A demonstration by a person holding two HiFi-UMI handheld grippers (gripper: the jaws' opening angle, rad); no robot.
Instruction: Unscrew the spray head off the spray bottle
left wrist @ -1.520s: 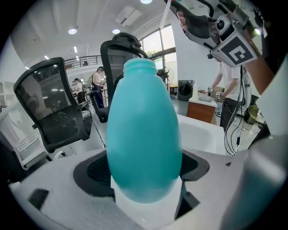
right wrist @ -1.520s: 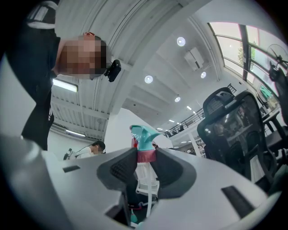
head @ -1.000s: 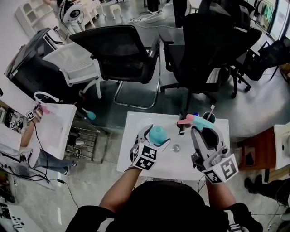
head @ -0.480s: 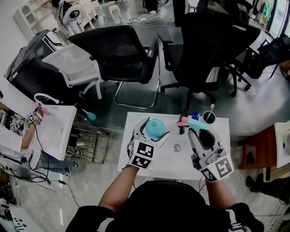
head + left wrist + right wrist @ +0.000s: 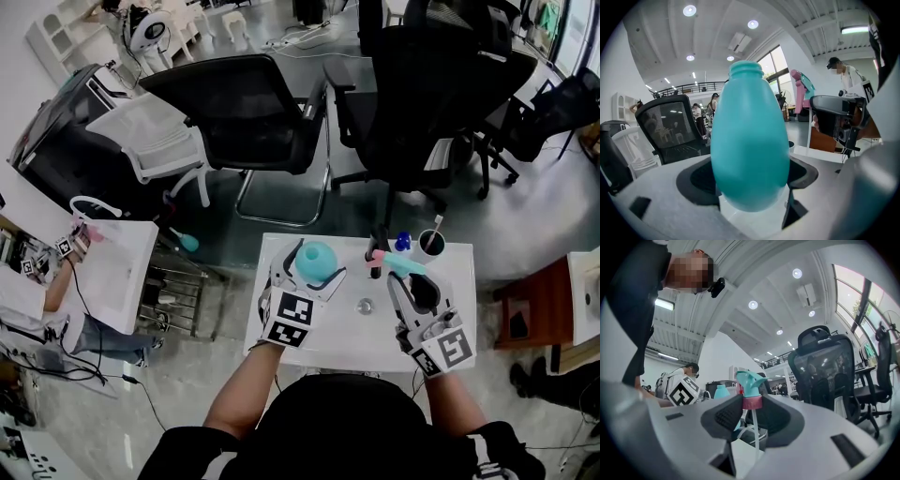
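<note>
Over the white table (image 5: 367, 339), the left gripper (image 5: 317, 263) grips the teal bottle (image 5: 750, 140). The right gripper (image 5: 752, 411) pinches the detached spray head (image 5: 750, 381).

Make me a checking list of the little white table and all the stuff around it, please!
Surface: white table, mostly bare.
Job's things: teal bottle, its neck bare; spray head off it, its tube hanging below.
Clutter: dark cup holding a stick, a blue-topped thing and a small clear thing, all on the table.
Grippers: left gripper shut on the bottle; right gripper shut on the spray head's pink collar.
Cables: thin cables on the floor at left.
Surroundings: black office chairs, a white chair, another person at a neighbouring table.
</note>
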